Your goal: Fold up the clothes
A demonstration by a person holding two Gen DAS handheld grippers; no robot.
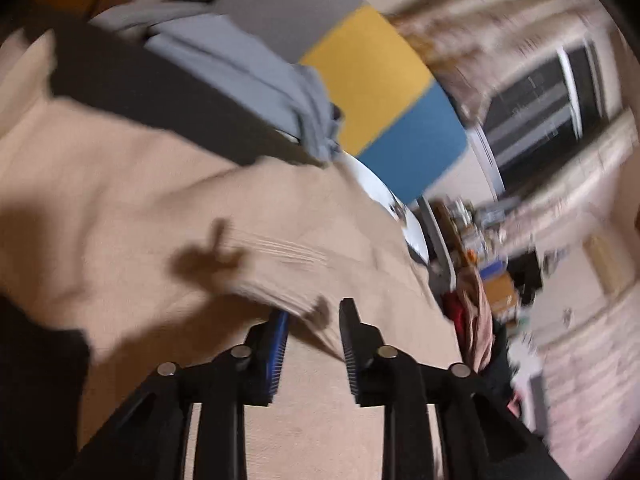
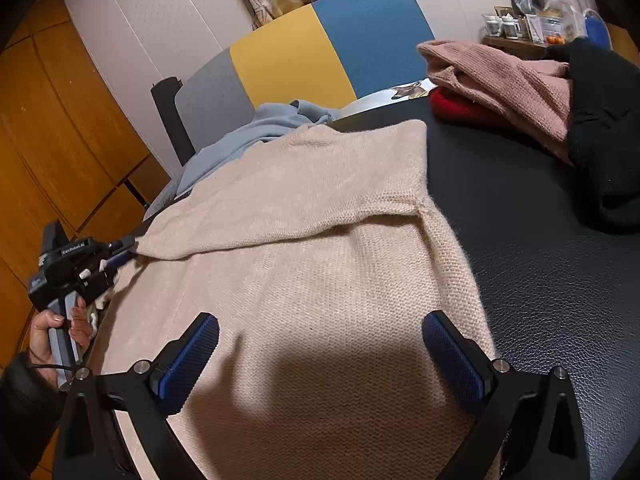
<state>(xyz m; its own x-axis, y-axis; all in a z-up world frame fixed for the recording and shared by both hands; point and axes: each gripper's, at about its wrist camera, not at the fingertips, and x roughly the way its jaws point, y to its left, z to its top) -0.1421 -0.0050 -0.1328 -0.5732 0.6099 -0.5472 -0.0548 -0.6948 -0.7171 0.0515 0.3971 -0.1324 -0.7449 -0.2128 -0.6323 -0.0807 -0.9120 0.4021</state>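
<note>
1 beige sweater [image 2: 304,240] lies under right claw [image 2: 320,356].

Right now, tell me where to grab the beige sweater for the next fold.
Take the beige sweater by its right edge, where the knit lies flat along the black table. Come in from the right with the right tool, which hangs open over the hem. That edge is free and uncovered; the far side is already folded over, and the left tool sits at the left corner.
</note>
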